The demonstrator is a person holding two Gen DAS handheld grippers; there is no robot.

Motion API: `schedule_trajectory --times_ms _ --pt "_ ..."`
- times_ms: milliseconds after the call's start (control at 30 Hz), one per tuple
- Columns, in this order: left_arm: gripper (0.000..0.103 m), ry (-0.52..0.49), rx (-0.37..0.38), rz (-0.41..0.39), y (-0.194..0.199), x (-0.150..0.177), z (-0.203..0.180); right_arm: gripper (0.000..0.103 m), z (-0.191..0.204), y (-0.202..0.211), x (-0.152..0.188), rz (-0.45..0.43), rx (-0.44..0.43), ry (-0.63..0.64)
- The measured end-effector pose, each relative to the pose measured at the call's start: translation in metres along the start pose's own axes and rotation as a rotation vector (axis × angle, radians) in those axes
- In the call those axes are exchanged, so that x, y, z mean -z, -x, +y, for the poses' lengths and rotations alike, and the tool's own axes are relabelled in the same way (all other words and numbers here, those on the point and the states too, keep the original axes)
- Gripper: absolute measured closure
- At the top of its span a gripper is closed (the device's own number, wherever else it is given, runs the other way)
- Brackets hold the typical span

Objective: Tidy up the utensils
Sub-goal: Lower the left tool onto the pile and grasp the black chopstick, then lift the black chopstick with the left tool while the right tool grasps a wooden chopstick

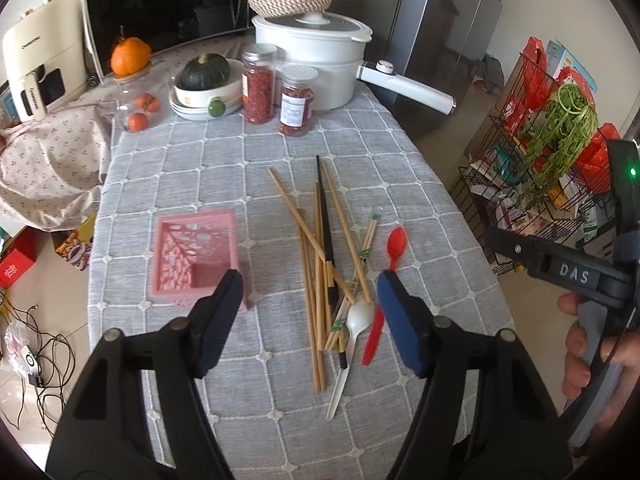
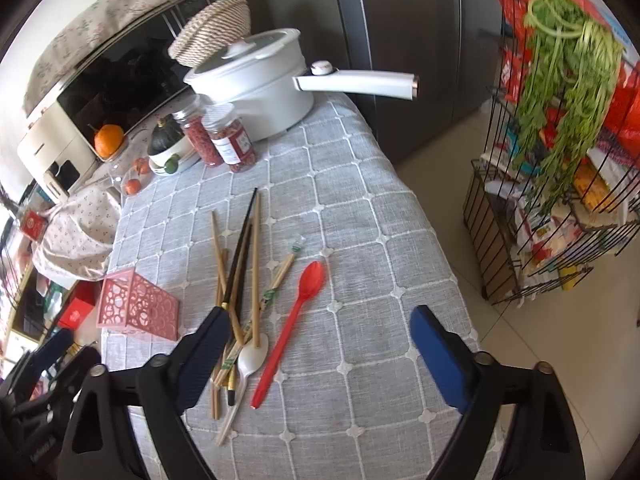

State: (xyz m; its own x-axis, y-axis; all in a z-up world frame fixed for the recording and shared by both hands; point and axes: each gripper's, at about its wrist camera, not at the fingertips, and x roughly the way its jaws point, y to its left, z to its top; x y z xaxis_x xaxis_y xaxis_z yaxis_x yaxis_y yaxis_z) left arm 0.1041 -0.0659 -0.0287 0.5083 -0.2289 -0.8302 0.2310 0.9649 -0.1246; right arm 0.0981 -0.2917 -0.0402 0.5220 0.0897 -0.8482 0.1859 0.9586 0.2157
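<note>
The left gripper [image 1: 310, 312] hangs over the table with its jaws spread wide and empty; the right gripper [image 2: 320, 352] is likewise agape, holding nothing. Between them, on the quilted grey cloth [image 1: 224, 184], lies a loose pile: bamboo chopsticks [image 1: 316, 280], a black pair [image 1: 326, 224], a sleeved pair [image 1: 362, 260], a white spoon [image 1: 358, 320] and a red spoon [image 2: 296, 316]. The pink holder [image 1: 196, 256], a perforated plastic box, stands upright just left of the pile. Everything looks light and stiff. The chopsticks are thin, smooth and crossed, so they will likely roll or slip; a pinch near mid-length seems safest. The red spoon lies apart, its flat handle the easiest first grip.
</note>
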Motion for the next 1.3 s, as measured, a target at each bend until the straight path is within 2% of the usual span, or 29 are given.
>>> schedule_trajectory --times_ms 67,133,167,233,400,500,533,600,700,1000,1033,1100,1200,1300 --pt "0.046 -0.003 0.007 0.039 -0.024 -0.015 -0.005 0.027 -0.009 -0.008 -0.002 0.025 -0.018 -0.021" --pt "0.061 -0.002 0.018 0.079 -0.048 -0.027 -0.010 0.033 -0.014 -0.015 -0.004 0.052 -0.045 -0.033" --pt "0.064 0.003 0.029 0.100 -0.060 -0.033 -0.012 0.036 -0.016 -0.019 -0.004 0.063 -0.059 -0.041" --pt "0.074 0.007 0.038 0.137 -0.086 -0.043 -0.019 0.039 -0.022 -0.028 -0.006 0.086 -0.074 -0.058" --pt "0.077 -0.010 0.021 0.192 -0.142 -0.062 -0.034 0.039 -0.033 -0.045 -0.009 0.123 -0.059 -0.079" --pt "0.079 0.001 -0.014 0.228 -0.173 -0.069 -0.032 0.039 -0.037 -0.051 -0.011 0.134 -0.052 -0.079" --pt "0.085 0.003 -0.024 0.238 -0.181 -0.071 -0.031 0.039 -0.038 -0.053 -0.012 0.136 -0.050 -0.077" --pt "0.091 0.009 -0.051 0.255 -0.192 -0.073 -0.027 0.039 -0.039 -0.055 -0.015 0.137 -0.043 -0.078" --pt "0.099 0.032 -0.044 0.245 -0.194 -0.074 -0.021 0.039 -0.037 -0.057 -0.019 0.139 -0.049 -0.080" --pt "0.099 0.038 -0.002 0.244 -0.183 -0.071 -0.017 0.039 -0.025 -0.068 -0.020 0.163 -0.053 -0.088" --pt "0.092 0.035 0.009 0.250 -0.183 -0.071 -0.018 0.039 -0.024 -0.068 -0.020 0.160 -0.050 -0.088" --pt "0.086 0.021 0.001 0.266 -0.188 -0.071 -0.020 0.039 -0.024 -0.069 -0.020 0.157 -0.044 -0.089" --pt "0.086 0.027 -0.045 0.281 -0.203 -0.070 -0.017 0.039 -0.025 -0.072 -0.020 0.164 -0.035 -0.090" --pt "0.096 0.073 -0.020 0.266 -0.202 -0.071 -0.009 0.039 -0.027 -0.072 -0.020 0.169 -0.032 -0.086"
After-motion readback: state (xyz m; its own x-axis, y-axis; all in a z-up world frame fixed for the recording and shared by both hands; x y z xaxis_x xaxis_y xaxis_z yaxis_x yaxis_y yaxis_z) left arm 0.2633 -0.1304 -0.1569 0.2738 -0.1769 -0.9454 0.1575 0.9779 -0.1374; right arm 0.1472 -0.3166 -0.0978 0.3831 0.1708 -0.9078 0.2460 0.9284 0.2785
